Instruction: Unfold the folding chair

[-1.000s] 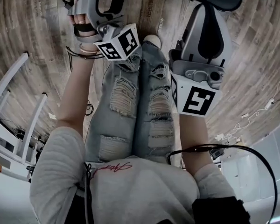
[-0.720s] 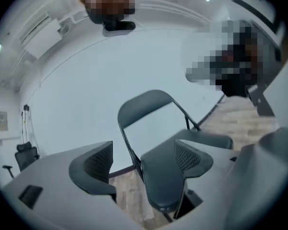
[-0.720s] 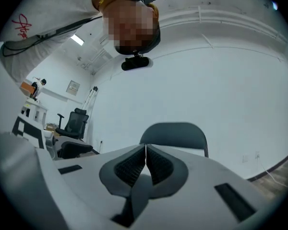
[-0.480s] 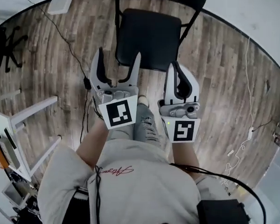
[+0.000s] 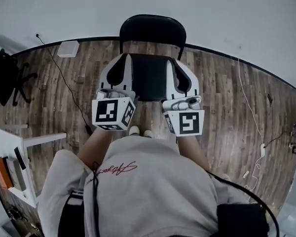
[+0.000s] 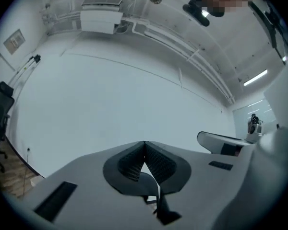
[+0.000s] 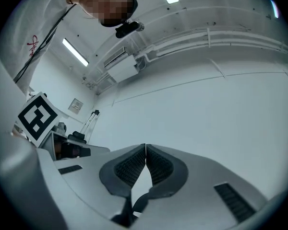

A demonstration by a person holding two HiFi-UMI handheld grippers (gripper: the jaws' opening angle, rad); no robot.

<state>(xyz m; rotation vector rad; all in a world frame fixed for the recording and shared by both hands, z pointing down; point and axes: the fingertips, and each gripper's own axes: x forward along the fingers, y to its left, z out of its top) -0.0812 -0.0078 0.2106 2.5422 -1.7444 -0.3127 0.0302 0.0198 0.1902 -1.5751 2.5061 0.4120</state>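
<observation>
- Wood-plank floor point(image 5: 227, 102) underfoot, plain white wall point(image 5: 212, 14) behind.
- Left gripper point(image 5: 127, 58) and right gripper point(image 5: 170, 61) raised side by side; left jaws just closed, pad to pad on nothing; right jaws likewise clenched, empty.
- Black metal folding chair point(image 5: 153, 31) just beyond, standing unfolded by the wall.

Black office chair point(image 5: 6, 78) and white desk point(image 5: 7, 133) stand on wooden floor point(image 5: 227, 107).

The wood-plank floor point(image 5: 222, 112) bears the unfolded black folding chair point(image 5: 150, 73) and a flat white box point(image 5: 68, 48).
</observation>
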